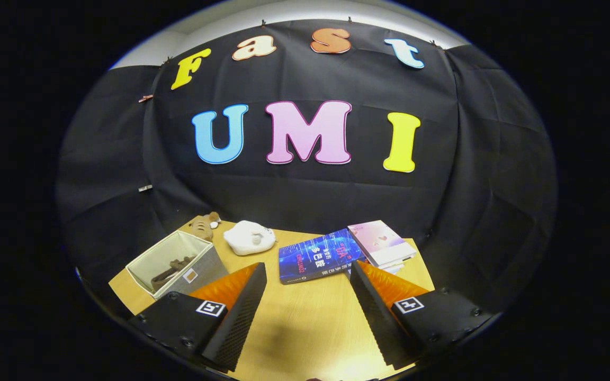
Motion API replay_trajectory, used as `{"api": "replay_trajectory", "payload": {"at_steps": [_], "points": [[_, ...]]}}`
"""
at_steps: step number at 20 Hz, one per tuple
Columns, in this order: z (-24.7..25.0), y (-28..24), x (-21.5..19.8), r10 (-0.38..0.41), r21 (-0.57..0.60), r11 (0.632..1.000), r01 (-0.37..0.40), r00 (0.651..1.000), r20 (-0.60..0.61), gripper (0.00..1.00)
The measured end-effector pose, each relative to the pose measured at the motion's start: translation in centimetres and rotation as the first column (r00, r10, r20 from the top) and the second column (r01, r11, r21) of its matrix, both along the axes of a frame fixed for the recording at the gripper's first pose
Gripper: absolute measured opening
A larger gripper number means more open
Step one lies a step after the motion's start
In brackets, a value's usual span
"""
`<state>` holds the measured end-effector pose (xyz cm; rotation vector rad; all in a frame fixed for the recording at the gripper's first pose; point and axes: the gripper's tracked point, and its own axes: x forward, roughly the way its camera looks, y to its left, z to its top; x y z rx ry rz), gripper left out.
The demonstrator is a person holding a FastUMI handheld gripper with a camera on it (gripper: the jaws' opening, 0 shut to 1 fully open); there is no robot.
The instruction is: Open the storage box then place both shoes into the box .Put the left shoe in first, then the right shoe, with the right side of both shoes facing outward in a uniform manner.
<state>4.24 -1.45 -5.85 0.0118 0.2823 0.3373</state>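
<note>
Spread wide and holding nothing, gripper (307, 312) above the wooden table (305, 323), open-topped fabric storage box (175, 263) just ahead-left of the left finger, dark objects, possibly shoes (170, 271), inside.

Box (178, 264) left of books (318, 256), perhaps holding shoes.

grey storage box (178, 262), white plush (249, 237), blue book (318, 256), pink book (382, 243)

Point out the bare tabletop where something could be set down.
Bare table lies between the open fingers, short of the blue book. Farther back it is crowded: grey box, white plush, brown plush, pink book.
</note>
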Motion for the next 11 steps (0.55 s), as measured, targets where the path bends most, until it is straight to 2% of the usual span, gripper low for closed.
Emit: {"api": "replay_trajectory", "payload": {"at_steps": [11], "points": [[-1.0, -2.8, 1.0, 0.009, 0.002, 1.000, -0.009, 0.998, 0.063, 0.99]]}}
